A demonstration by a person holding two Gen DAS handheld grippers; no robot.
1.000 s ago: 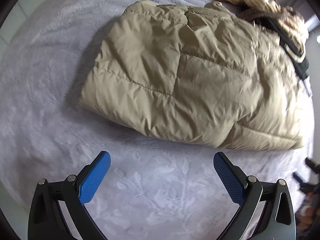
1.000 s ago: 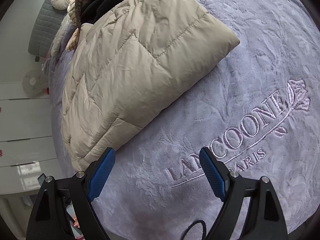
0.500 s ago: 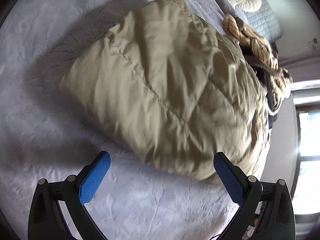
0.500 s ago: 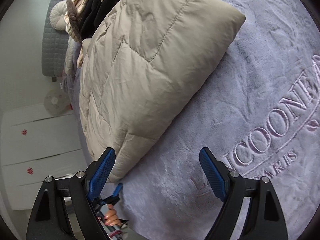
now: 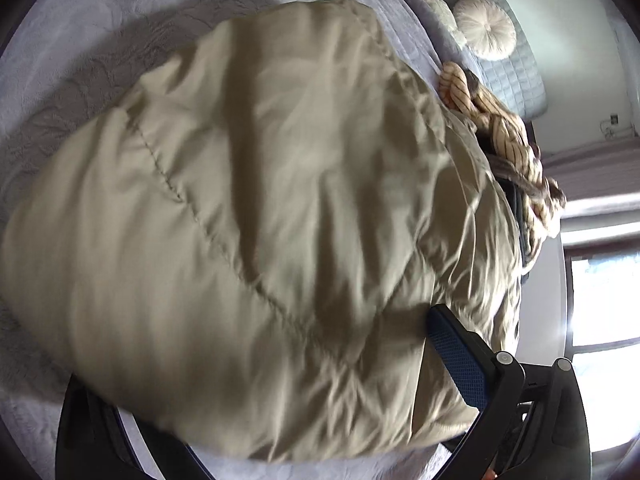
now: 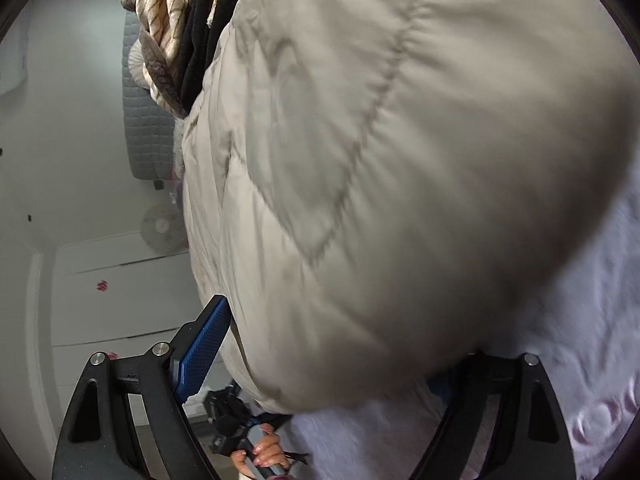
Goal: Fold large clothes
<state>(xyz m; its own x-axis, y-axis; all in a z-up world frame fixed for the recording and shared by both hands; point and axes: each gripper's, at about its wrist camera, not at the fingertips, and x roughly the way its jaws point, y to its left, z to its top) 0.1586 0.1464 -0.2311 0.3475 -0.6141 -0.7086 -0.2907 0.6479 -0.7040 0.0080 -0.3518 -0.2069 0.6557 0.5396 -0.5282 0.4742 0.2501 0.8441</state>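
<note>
A folded beige quilted puffer jacket (image 5: 248, 216) lies on the lilac plush blanket (image 5: 80, 12) of a bed and fills both views (image 6: 400, 168). My left gripper (image 5: 280, 376) is open, its jaws straddling the jacket's near edge; the right blue pad (image 5: 456, 364) shows and the left finger is hidden under the fabric. My right gripper (image 6: 332, 352) is open too, pushed around the jacket's other edge; its left blue pad (image 6: 204, 352) shows and the right finger is mostly covered by the jacket.
A pile of striped beige and black clothes (image 5: 504, 148) lies behind the jacket, also in the right wrist view (image 6: 172, 28). A round cushion (image 5: 484, 32) sits by the grey headboard. White drawers (image 6: 112, 304) stand beside the bed. The window (image 5: 600, 320) is at the right.
Both grippers have moved in close to the jacket from opposite sides. Their open jaws now reach around its edges, where before they hovered apart from it over the blanket.
</note>
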